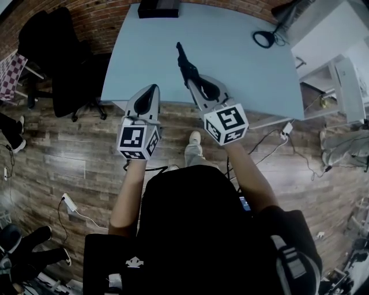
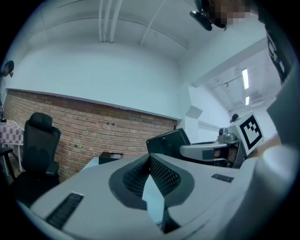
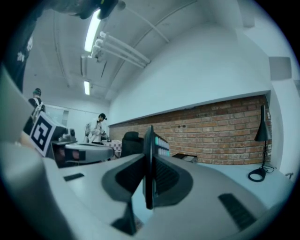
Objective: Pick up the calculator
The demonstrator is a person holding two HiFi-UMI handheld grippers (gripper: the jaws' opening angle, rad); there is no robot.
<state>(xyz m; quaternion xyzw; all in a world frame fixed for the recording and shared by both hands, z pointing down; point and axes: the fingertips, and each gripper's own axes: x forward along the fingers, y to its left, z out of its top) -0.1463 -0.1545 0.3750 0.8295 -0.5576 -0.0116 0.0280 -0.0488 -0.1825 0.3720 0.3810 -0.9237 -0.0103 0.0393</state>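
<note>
The calculator (image 1: 183, 57), a thin black slab, stands on edge in my right gripper (image 1: 193, 75), which is shut on it above the near part of the light-blue table (image 1: 242, 57). In the right gripper view the calculator (image 3: 149, 140) runs up between the pads, its keys facing right. My left gripper (image 1: 153, 87) hovers over the table's near edge to the left, jaws together with nothing in them. The left gripper view shows its closed tips (image 2: 150, 157), and past them the calculator (image 2: 168, 140) in the right gripper (image 2: 206, 151).
A black box (image 1: 158, 8) lies at the table's far edge and a lamp base (image 1: 265, 38) stands at its far right. A black office chair (image 1: 63, 52) stands left of the table by the brick wall. Cables (image 1: 75, 210) run over the wooden floor.
</note>
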